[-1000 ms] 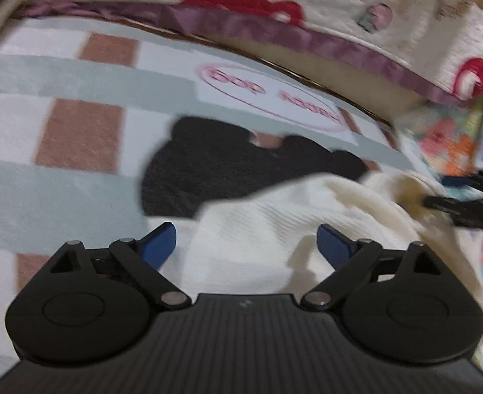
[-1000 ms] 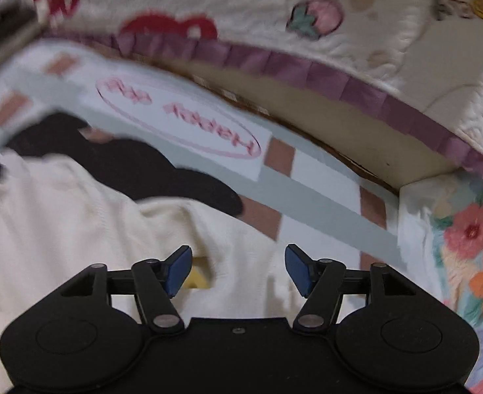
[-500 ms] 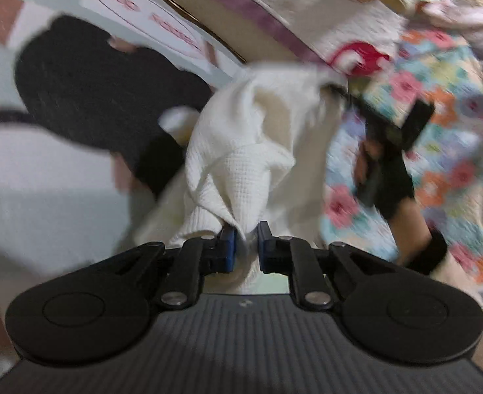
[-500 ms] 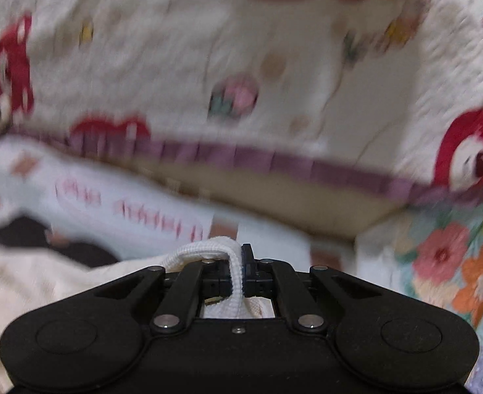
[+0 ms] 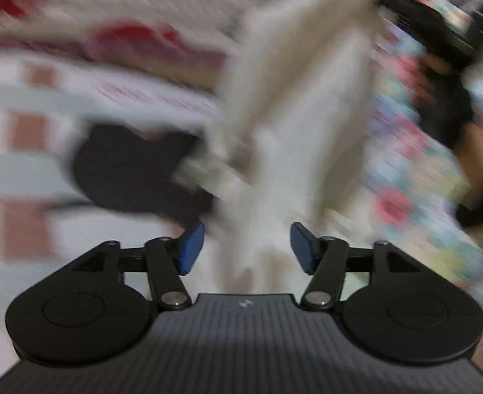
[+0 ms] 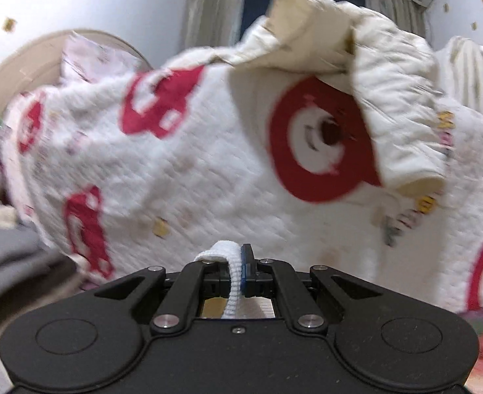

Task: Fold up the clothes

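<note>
A cream knitted garment (image 5: 294, 105) hangs in the air in the blurred left wrist view, lifted at its top right by my right gripper (image 5: 415, 10). My left gripper (image 5: 246, 246) is open, its blue pads apart, with the hanging cloth just ahead between them. In the right wrist view my right gripper (image 6: 238, 272) is shut on a white ribbed edge of the garment (image 6: 233, 262). A black garment (image 5: 133, 170) lies on the striped mat below.
A striped mat (image 5: 28, 131) with brown squares covers the surface. A white quilt with red prints (image 6: 208, 151) is piled behind. A floral cloth (image 5: 405, 177) lies to the right. A window (image 6: 307, 3) and wall are above.
My left gripper has let go of the cream garment and opened. My right gripper has risen, still holding the edge, and now faces the quilt and window.
</note>
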Demonstrator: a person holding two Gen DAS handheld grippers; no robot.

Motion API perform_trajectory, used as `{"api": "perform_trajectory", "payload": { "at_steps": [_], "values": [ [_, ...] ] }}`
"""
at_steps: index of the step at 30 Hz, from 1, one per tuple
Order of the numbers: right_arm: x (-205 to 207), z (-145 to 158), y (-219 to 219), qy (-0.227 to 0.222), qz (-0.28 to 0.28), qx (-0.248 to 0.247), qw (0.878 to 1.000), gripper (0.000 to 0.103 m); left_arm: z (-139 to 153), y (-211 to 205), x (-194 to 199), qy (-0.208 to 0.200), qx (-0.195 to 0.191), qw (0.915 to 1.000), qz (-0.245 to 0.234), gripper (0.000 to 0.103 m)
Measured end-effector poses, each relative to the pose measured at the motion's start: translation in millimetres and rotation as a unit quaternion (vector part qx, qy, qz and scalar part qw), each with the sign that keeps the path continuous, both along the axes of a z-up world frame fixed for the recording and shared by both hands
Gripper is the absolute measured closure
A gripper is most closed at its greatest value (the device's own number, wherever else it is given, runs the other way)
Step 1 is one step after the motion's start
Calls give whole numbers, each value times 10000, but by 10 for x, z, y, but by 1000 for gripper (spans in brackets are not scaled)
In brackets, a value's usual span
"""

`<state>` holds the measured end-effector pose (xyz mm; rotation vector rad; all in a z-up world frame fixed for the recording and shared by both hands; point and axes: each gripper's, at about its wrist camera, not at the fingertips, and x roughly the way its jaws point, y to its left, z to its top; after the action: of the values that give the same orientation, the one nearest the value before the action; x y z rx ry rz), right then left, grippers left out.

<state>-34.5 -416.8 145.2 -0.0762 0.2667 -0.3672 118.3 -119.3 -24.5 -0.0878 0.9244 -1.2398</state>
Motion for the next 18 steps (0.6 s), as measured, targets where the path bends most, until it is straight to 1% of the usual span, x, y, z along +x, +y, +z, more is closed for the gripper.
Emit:
{"api": "perform_trajectory", "payload": {
  "at_steps": [1,2,4,5,7,9,11,12,14,16,18],
  "values": [
    [21,19,53,-65,129,40,9999,100,11,44,74,-214,35,9993,307,40],
    [42,38,106,-130,259,79,9996,100,1,67,151,-285,65,9982,522,40],
    [77,43,236,-188,539,152,9983,100,-25,77,303,-81,-79,9970,760,39],
    [90,22,318,-167,695,184,9973,100,-31,71,348,10,-189,9963,843,36],
    [112,-18,467,-136,968,276,9948,100,-4,-4,352,-33,-329,9949,955,35],
    [126,-97,600,-97,1301,544,9900,99,40,-63,371,-234,-375,9944,962,33],
    [133,-214,731,3,1504,665,9864,99,54,-75,414,-436,-378,9934,989,25],
    [130,-277,793,67,1568,690,9852,99,44,-101,401,-494,-376,9932,981,24],
    [121,-364,879,152,1673,731,9831,99,-7,-162,397,-481,-326,9947,854,24],
    [106,-395,910,178,1746,758,9816,99,-26,-221,398,-511,-281,9953,770,24],
    [96,-368,876,148,1794,954,9790,99,-36,-277,393,-575,-274,9952,737,24]
  ]
}}
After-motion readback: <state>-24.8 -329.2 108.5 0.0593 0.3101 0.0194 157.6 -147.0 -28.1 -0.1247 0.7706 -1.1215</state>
